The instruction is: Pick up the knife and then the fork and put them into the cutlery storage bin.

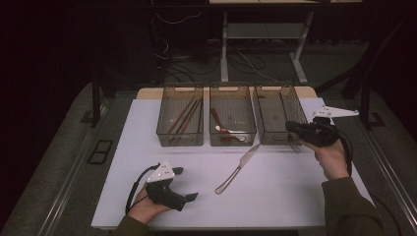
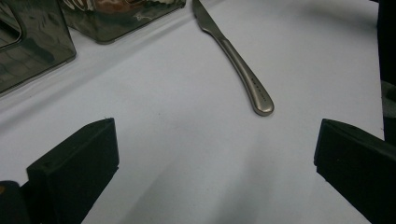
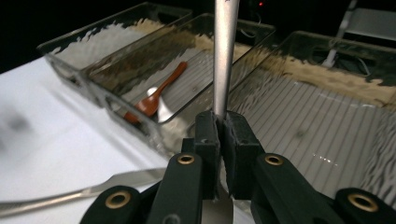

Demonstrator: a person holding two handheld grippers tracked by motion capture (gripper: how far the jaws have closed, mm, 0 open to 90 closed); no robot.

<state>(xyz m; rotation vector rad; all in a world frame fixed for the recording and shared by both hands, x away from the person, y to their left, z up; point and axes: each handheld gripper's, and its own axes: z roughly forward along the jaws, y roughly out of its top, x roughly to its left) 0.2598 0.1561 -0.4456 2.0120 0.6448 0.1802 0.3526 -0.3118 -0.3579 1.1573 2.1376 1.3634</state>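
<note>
The right tongs (image 3: 223, 122) pinch a steel utensil handle (image 3: 225, 51) upright over the right-hand tray (image 3: 327, 140) (a narrow grip), so it could swivel or slip out, while the left tongs (image 2: 210, 154) gape empty short of the knife (image 2: 236, 60).

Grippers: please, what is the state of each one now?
Left gripper: open, holding nothing.
Right gripper: closed on a metal utensil.
</note>
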